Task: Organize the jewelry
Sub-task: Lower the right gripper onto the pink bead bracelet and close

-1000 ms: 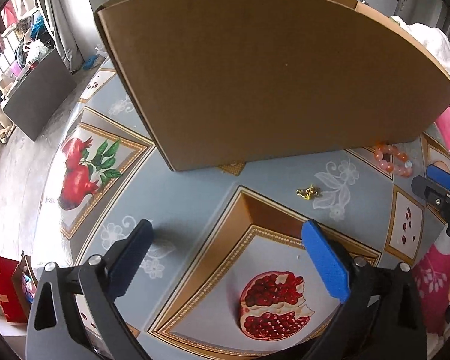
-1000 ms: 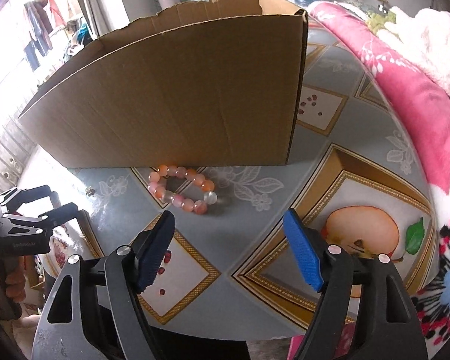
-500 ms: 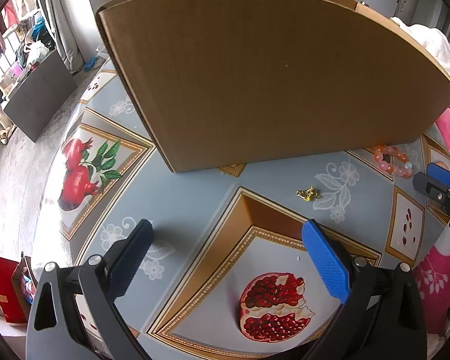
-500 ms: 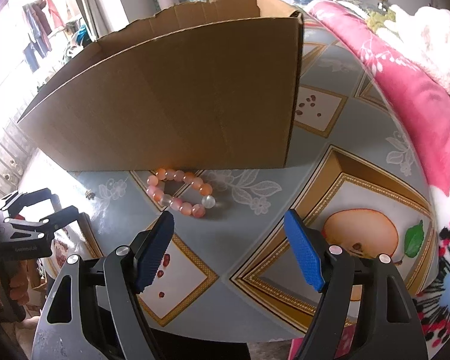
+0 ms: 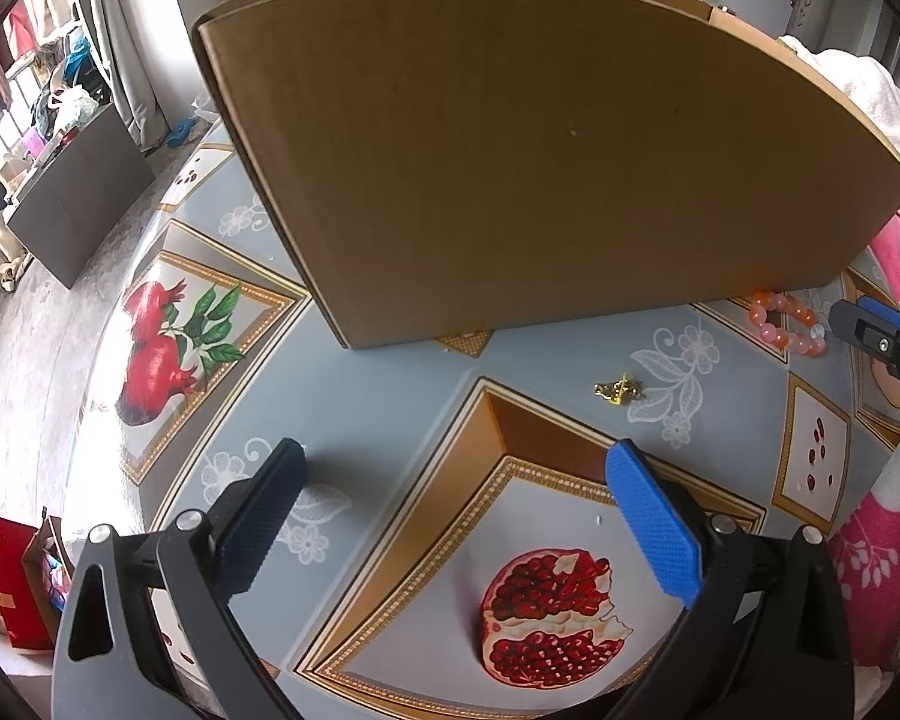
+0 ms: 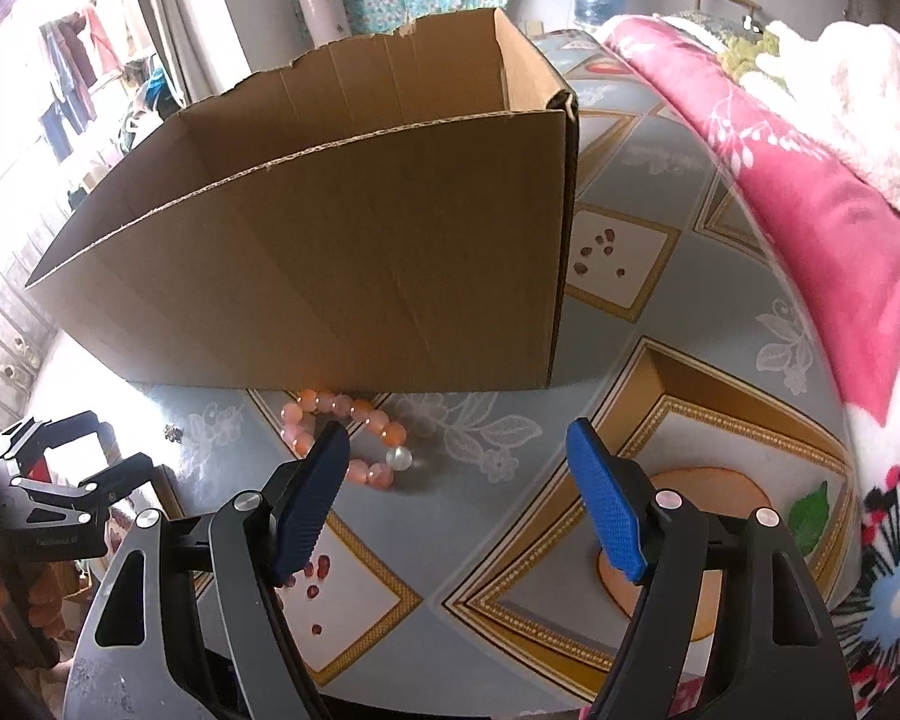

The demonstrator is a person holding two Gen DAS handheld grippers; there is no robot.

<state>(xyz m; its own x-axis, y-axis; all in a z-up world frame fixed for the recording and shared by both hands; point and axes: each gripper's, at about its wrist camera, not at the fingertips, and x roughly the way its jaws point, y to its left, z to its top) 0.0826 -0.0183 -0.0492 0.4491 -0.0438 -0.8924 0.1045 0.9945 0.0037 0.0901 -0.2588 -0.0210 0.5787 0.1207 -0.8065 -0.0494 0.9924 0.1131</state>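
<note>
An open brown cardboard box point(image 5: 540, 168) stands on the table; its inside shows empty in the right wrist view point(image 6: 354, 264). A pink and orange bead bracelet point(image 6: 336, 426) lies at the foot of the box wall, just beyond my right gripper point(image 6: 456, 468), which is open and empty with its left finger over part of the bracelet. The bracelet also shows in the left wrist view point(image 5: 786, 324). A small gold piece point(image 5: 618, 389) lies on the cloth ahead of my left gripper point(image 5: 456, 480), which is open and empty. It shows as a small speck in the right wrist view point(image 6: 173, 433).
The table carries a blue-grey cloth printed with pomegranates point(image 5: 168, 348). A pink flowered blanket point(image 6: 810, 210) lies along the right side. The right gripper's tip point(image 5: 882, 342) shows at the right edge of the left wrist view. The left gripper point(image 6: 66, 492) shows at the left of the right wrist view.
My right gripper has risen and moved closer to the bracelet, so the box's inside now shows. The left gripper has barely moved.
</note>
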